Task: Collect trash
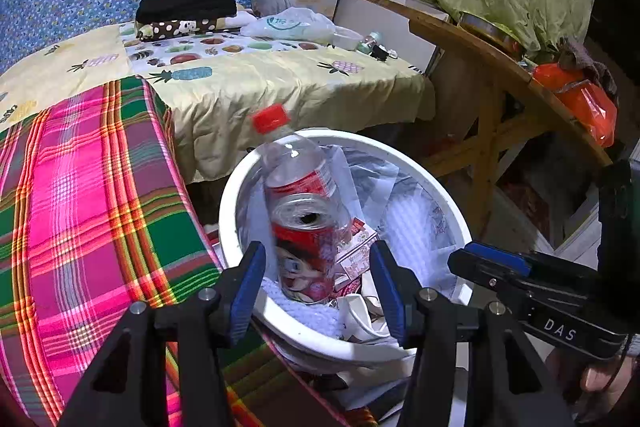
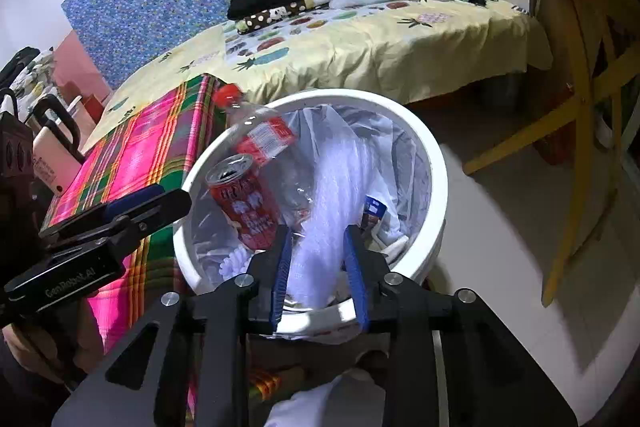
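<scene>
We read "DAS" in white letters on the black body of the right gripper, just right of the white bin. "GenRobot.AI" stood in white on the left gripper, left of the bin. Print on the red can and bottle label inside the bin was illegible.

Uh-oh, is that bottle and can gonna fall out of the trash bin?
Maybe. The plastic bottle leans with its red cap poking above the white bin rim, so it might tip out onto the plaid blanket. The red can stands upright on loose trash, right by the left gripper, whose jaws are open; a bump could knock it over. The right gripper hovers over the rim and might nudge the bin.
</scene>
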